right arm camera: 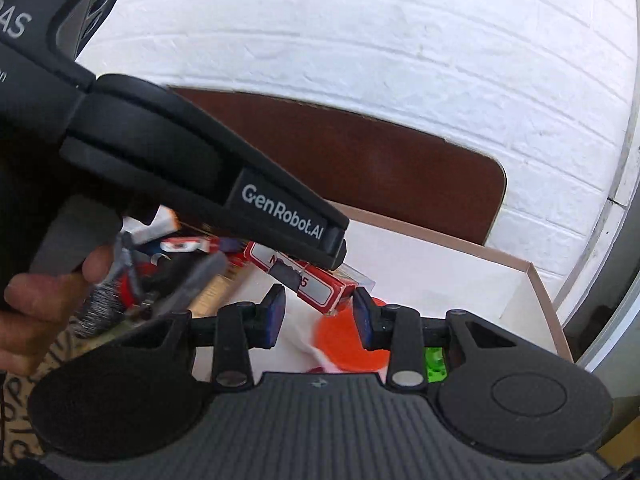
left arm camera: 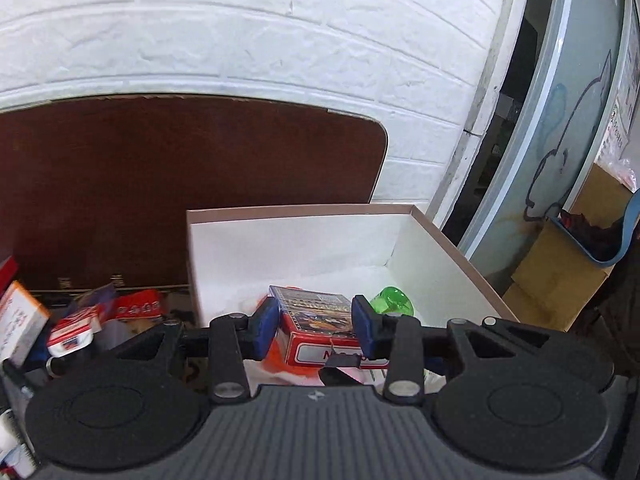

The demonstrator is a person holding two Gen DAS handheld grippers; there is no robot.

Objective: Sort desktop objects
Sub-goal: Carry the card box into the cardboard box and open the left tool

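behind everything you've got the white brick wall (left arm camera: 248, 40) and a dark brown board (left arm camera: 160, 184) leaning on it. in front of that sits the open white box (left arm camera: 304, 240) with the brown rim, and that's where both your tools are pointing.

your left gripper (left arm camera: 316, 326) is clamped on the red card box (left arm camera: 316, 328), blue pads pressing its two sides, and it hangs over the inside of the white box. in the right wrist view you see that same tool from the side, the black body marked genrobot.ai, with your hand (right arm camera: 48, 300) wrapped on its handle and the red card box (right arm camera: 316, 286) sticking out of its tip, tilted.

your right gripper (right arm camera: 320, 312) sits about half open with nothing pinched between the pads, right over an orange round thing (right arm camera: 352, 344) lying in the white box.

smaller stuff: a green plastic piece (left arm camera: 394, 300) on the box floor to the right of the card box. left of the white box there's a pile of small red and white packs (left arm camera: 76, 332) on the desk, too blurry to say exactly what they are, maybe more card boxes.
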